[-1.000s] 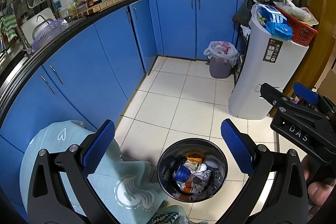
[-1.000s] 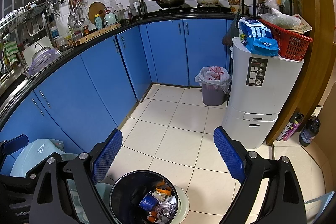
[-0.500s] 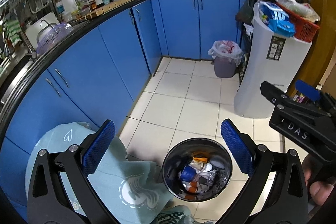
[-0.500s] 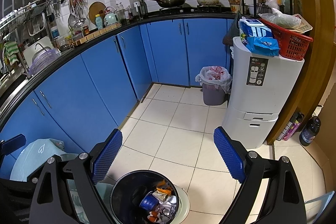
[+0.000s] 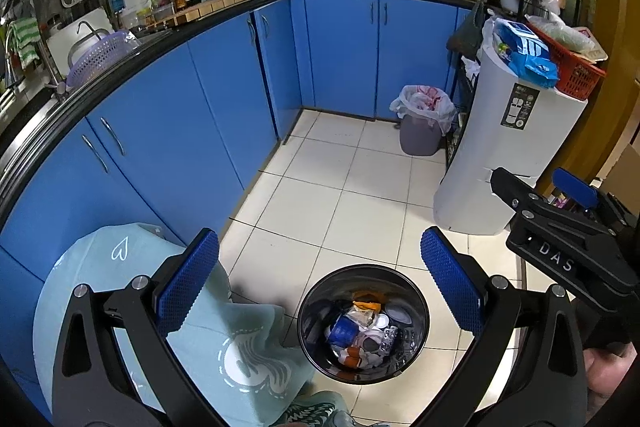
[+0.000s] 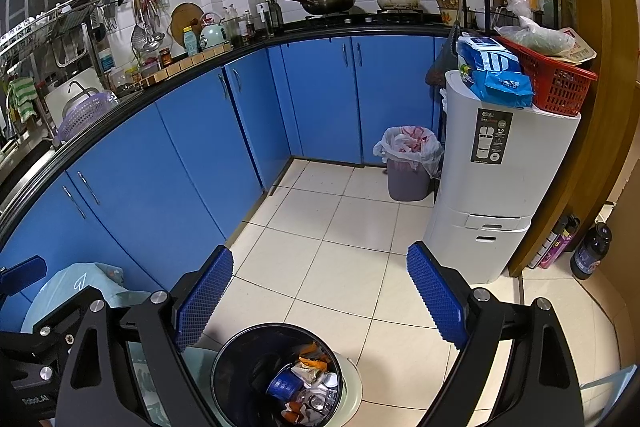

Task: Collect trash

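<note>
Left view risen slightly; both tongs [image 5: 320, 287] [image 6: 320, 299] wide open, empty.

Two trash bins on the floor: one black bin [image 5: 363, 323] near, one lined bin [image 5: 421, 125] beside the white cabinet [image 5: 508, 147]; one red basket [image 5: 568, 67] atop it.

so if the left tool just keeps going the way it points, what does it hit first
Probably the floor tiles beyond the round bin. The open left tool aims over the bin's far rim, though depth is hard to judge, so it might clip that rim.
</note>
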Motion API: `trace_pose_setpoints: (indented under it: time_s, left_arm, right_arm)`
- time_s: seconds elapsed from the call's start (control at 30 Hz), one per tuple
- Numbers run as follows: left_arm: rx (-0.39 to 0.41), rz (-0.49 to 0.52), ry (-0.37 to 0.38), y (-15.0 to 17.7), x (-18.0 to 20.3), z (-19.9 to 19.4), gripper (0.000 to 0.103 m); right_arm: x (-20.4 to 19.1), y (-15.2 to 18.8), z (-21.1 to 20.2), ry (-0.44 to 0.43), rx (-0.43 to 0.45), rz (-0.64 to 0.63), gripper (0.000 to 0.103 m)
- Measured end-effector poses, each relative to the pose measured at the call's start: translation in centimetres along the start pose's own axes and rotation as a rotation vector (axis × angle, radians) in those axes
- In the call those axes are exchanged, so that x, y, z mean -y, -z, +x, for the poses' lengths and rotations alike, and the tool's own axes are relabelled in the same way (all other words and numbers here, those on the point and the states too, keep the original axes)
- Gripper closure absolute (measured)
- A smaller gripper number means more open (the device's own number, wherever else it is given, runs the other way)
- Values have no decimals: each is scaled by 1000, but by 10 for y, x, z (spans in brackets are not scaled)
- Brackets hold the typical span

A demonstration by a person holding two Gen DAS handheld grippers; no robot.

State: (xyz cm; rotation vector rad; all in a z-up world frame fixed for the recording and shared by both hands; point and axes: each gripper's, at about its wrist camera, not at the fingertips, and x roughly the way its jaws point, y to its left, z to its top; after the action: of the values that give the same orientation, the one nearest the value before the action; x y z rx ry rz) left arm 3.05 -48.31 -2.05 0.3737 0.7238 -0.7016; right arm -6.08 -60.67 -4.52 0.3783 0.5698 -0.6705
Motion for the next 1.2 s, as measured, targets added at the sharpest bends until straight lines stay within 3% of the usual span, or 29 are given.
trace_pose_setpoints:
  time_s: [1.2]
  left_arm:
    - [-5,4,6,3,4,1,3]
  right_arm:
    - [-8,3,0,-8,2,-4,16]
